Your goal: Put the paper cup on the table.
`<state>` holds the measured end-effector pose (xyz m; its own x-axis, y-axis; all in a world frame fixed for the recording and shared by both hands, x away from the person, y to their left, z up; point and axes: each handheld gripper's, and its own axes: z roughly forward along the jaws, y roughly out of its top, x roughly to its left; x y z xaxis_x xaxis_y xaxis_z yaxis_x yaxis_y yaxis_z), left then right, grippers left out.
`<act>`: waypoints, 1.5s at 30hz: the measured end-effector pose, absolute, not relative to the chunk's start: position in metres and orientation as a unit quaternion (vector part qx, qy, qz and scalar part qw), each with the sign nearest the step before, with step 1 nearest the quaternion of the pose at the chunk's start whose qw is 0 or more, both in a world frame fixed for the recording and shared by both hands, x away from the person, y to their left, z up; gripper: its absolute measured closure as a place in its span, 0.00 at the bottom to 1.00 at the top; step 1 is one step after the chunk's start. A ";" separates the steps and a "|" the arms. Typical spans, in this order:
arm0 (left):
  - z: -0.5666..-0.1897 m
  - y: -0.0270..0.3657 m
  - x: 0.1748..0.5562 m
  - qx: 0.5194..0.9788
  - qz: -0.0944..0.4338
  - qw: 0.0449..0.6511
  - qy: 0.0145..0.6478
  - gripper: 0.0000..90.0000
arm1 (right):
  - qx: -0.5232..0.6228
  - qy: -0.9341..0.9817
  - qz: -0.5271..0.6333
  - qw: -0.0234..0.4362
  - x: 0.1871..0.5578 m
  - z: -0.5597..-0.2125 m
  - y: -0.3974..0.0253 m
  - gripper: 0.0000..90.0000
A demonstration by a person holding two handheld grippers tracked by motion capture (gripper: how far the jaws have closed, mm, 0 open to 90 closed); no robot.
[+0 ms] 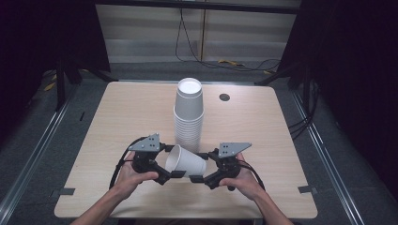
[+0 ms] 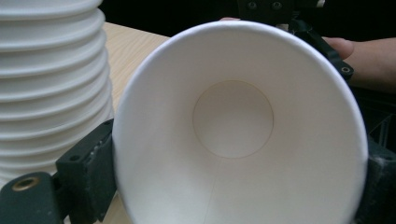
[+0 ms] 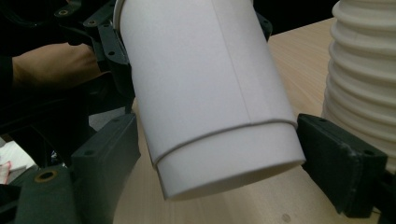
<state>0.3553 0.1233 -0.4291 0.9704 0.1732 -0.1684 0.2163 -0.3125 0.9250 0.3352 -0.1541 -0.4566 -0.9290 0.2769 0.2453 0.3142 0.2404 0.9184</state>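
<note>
Our two hands are holding one white paper cup (image 1: 185, 161) on its side, just above the near part of the table (image 1: 117, 122). We are squeezing its open rim with our left gripper (image 1: 170, 161), and our right gripper (image 1: 202, 167) is sitting around its bottom end, though we cannot tell if it is pinching. We are keeping it right in front of the tall stack of cups (image 1: 188, 112).

In the left gripper view the cup (image 2: 233, 121) runs off the bottom edge and hides most of the right jaw; the stack (image 2: 51, 79) is cut by the top and left edges. In the right gripper view the cup's rim passes the top edge, and the stack (image 3: 364, 70) is cropped at the right. From the high view, the cup (image 1: 187, 161) covers the stack's (image 1: 188, 112) foot, and whether either hand-held gripper presses the cup is unclear.
</note>
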 end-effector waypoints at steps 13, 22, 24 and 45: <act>-0.428 0.133 0.363 0.815 -0.004 0.562 0.144 0.10 | -0.223 -0.789 -0.572 -0.006 0.337 -0.458 -0.162 0.16; -0.428 0.136 0.364 0.831 0.003 0.537 0.145 0.10 | -0.248 -0.790 -0.560 -0.031 0.338 -0.455 -0.173 0.16; -0.428 0.137 0.364 0.834 0.007 0.532 0.147 0.10 | -0.256 -0.787 -0.560 -0.039 0.339 -0.454 -0.174 0.16; -0.412 0.183 0.374 0.836 0.048 0.503 0.212 0.09 | -0.338 -0.780 -0.512 -0.127 0.347 -0.457 -0.191 0.16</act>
